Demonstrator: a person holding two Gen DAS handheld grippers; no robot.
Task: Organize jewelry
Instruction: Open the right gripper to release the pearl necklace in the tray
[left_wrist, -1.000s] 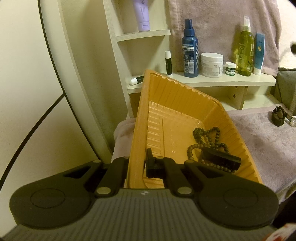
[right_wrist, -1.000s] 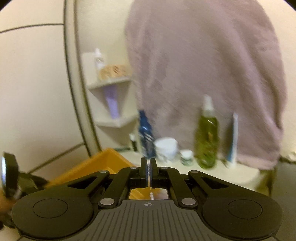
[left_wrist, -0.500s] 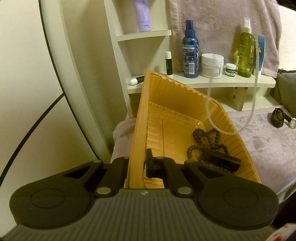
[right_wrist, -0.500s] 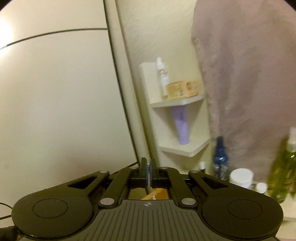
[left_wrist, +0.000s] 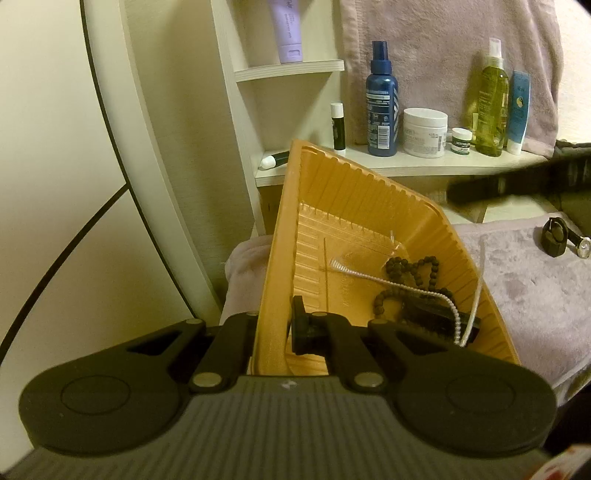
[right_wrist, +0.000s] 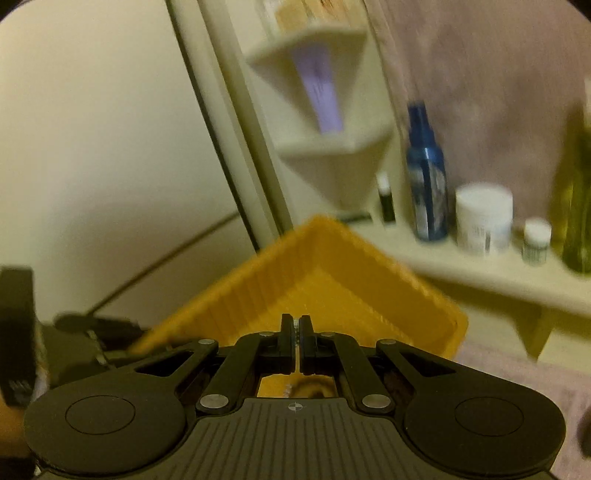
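Covering the surface, seemingly a mauve towel (left_wrist: 524, 280)

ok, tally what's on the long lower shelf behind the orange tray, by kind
Spray bottles: 2, blue and yellow-green
Jars: 2, large white and small white
Lip balm sticks: 2, upright and lying
Tubes: 1, blue and white
Total: 7
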